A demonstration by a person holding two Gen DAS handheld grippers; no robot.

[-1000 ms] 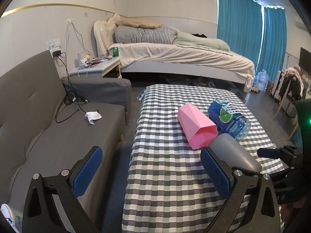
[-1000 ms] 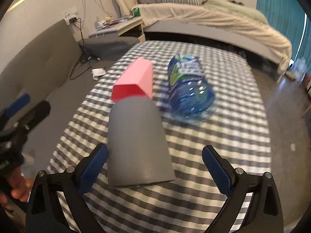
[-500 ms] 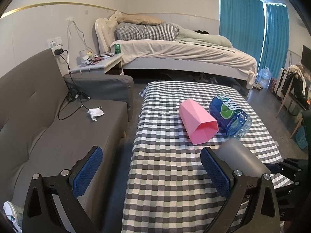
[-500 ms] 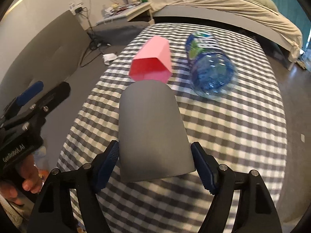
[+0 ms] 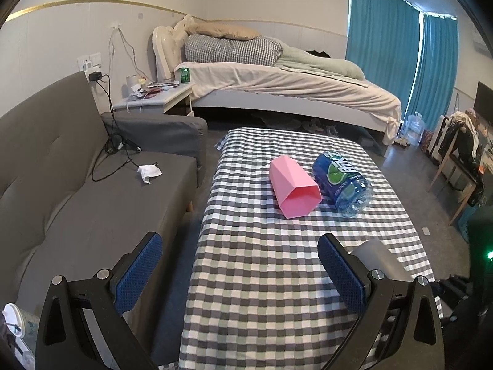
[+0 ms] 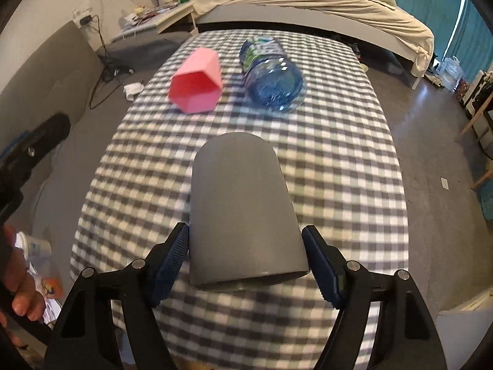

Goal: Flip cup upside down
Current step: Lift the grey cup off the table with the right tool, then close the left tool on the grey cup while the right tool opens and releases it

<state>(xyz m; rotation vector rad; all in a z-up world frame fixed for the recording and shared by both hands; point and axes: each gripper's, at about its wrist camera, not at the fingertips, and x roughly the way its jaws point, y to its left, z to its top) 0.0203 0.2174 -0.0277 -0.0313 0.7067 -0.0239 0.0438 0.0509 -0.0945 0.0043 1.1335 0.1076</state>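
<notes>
A grey cup [image 6: 243,215] lies on its side with its open rim toward the camera. My right gripper [image 6: 245,262] is shut on the grey cup near its rim and holds it over the checkered table [image 6: 339,160]. In the left wrist view the cup [image 5: 377,257] shows partly behind my right finger pad. My left gripper [image 5: 240,273] is open and empty over the table's left edge. A pink cup [image 6: 197,83] lies on its side farther back, also in the left wrist view [image 5: 294,189].
A blue water bottle [image 5: 340,180] lies on its side right of the pink cup. A grey sofa [image 5: 77,191] stands left of the table. A bed [image 5: 277,86] and nightstand [image 5: 157,98] are behind. Chairs [image 5: 459,160] stand at the right.
My right gripper closed on the grey cup and lifted it back toward the near edge of the table. The left gripper stayed open and drew back slightly.
</notes>
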